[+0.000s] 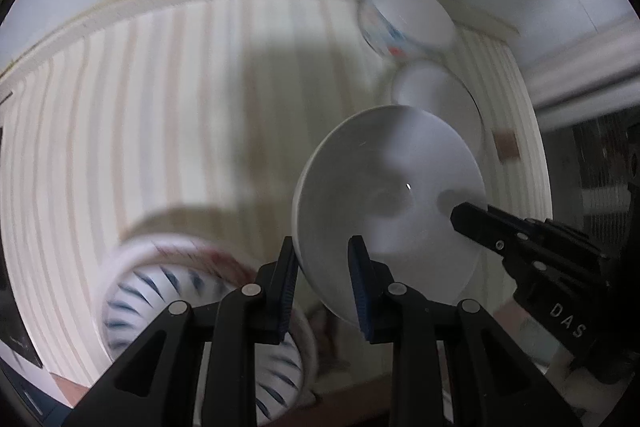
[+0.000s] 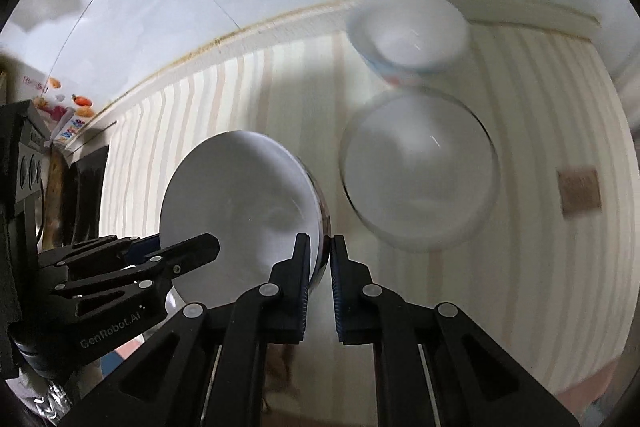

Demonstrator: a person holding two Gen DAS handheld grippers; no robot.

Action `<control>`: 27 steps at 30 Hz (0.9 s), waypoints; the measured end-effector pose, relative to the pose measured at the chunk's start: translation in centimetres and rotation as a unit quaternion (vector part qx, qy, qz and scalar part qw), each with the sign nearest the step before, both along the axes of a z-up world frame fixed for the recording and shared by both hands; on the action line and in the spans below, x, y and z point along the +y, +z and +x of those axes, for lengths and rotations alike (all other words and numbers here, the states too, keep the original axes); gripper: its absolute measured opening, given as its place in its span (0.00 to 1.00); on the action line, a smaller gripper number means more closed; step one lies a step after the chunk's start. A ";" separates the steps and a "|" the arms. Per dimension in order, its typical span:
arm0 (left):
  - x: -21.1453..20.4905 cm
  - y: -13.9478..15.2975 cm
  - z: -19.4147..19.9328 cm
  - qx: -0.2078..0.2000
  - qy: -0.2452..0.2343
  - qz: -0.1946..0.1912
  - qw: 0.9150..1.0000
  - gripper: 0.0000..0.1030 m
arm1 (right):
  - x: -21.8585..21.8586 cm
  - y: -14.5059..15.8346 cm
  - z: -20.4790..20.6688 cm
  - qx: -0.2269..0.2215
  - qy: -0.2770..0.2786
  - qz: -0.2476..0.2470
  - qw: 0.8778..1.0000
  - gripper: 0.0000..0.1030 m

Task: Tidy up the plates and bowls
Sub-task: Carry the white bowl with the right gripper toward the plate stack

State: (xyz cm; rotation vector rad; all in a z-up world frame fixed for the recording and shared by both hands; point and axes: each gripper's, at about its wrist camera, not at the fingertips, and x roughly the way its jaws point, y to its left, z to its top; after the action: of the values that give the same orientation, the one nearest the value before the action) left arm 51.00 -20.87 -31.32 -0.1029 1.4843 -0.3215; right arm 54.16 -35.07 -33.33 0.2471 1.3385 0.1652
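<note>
with both the left gripper (image 1: 322, 283) and right gripper (image 2: 320, 281) clamped on the white plate's (image 1: 384, 203) rim, keep it level while carrying toward the glass plate (image 2: 420, 179).

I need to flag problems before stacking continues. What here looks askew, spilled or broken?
Only the white plate looks askew: it hangs tilted, pinched at opposite rims by the left gripper and right gripper. No spill or crack shows, though the frames are blurred.

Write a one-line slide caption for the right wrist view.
Both tools, right and left, grip opposite rims of a white plate above the striped tablecloth.
</note>
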 end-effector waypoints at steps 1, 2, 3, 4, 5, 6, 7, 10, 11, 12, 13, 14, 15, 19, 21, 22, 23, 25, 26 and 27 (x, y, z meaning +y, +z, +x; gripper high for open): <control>0.0 -0.2 -0.6 0.004 -0.004 -0.002 1.000 0.22 | -0.8 0.2 -1.5 0.001 -0.004 0.000 1.000 0.11; -0.5 -0.6 -0.9 0.007 -0.011 -0.001 1.000 0.22 | -1.1 0.3 -2.6 0.002 -0.006 -0.002 1.000 0.11; -1.3 -1.1 -1.7 0.014 -0.020 0.000 1.000 0.22 | -1.5 0.3 -3.6 0.002 -0.009 -0.003 1.000 0.11; -1.7 -1.6 -2.0 0.019 -0.024 -0.001 1.000 0.22 | -2.0 0.1 -4.7 0.003 -0.013 -0.005 1.000 0.11; -2.3 -2.1 -2.4 0.026 -0.029 0.000 0.999 0.22 | -2.5 0.0 -5.5 0.004 -0.018 -0.005 1.000 0.11; -2.7 -2.6 -2.6 0.032 -0.034 0.000 0.999 0.22 | -3.0 -0.2 -6.2 0.006 -0.023 -0.004 1.000 0.11; -3.3 -3.3 -3.1 0.038 -0.037 0.000 0.999 0.22 | -4.1 -0.4 -7.1 0.007 -0.030 -0.004 1.000 0.11; -4.9 -4.9 -3.8 0.048 -0.048 0.007 0.998 0.22 | -5.4 -1.4 -8.4 0.013 -0.045 -0.003 0.999 0.11; -5.3 -5.2 -4.1 0.050 -0.051 0.010 0.997 0.22 | -6.0 -1.7 -8.8 0.014 -0.049 -0.002 0.999 0.11; -5.9 -5.8 -4.3 0.054 -0.054 0.013 0.997 0.22 | -6.4 -2.2 -9.1 0.015 -0.052 -0.002 0.999 0.11; -6.0 -6.0 -4.6 0.056 -0.055 0.014 0.997 0.22 | -6.8 -2.5 -9.3 0.016 -0.055 -0.003 0.998 0.11; -6.4 -6.4 -4.7 0.058 -0.056 0.016 0.997 0.22 | -7.2 -2.9 -9.5 0.017 -0.056 -0.006 0.998 0.11; -6.7 -6.6 -4.7 0.060 -0.058 0.019 0.996 0.22 | -7.4 -3.2 -9.5 0.019 -0.057 -0.007 0.998 0.11; -7.3 -6.7 -5.3 0.051 -0.067 0.031 0.996 0.22 | -8.2 -4.2 -9.9 0.024 -0.063 -0.005 0.998 0.11; -7.9 -6.9 -5.2 0.048 -0.067 0.036 0.996 0.22 | -8.3 -4.4 -10.1 0.023 -0.063 -0.007 0.998 0.11; -8.3 -7.0 -5.1 0.047 -0.066 0.037 0.996 0.22 | -8.4 -4.4 -10.1 0.024 -0.063 -0.006 0.998 0.11; -7.9 -6.8 -5.2 0.047 -0.066 0.038 0.996 0.22 | -8.5 -4.5 -10.4 0.024 -0.064 -0.004 0.998 0.11; -7.9 -6.8 -5.2 0.047 -0.064 0.039 0.996 0.22 | -8.8 -4.7 -10.7 0.028 -0.066 0.001 0.997 0.11; -8.0 -6.8 -5.2 0.046 -0.064 0.040 0.996 0.22 | -8.8 -4.9 -10.5 0.029 -0.065 0.003 0.997 0.11; -8.0 -6.8 -5.2 0.045 -0.064 0.041 0.996 0.22 | -8.8 -5.0 -10.6 0.031 -0.066 0.004 0.997 0.11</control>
State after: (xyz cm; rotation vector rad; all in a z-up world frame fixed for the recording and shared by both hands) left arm 45.78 -28.89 -38.14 0.0441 1.5958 -0.3632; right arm 43.55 -43.87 -38.32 0.3476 1.3782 0.0523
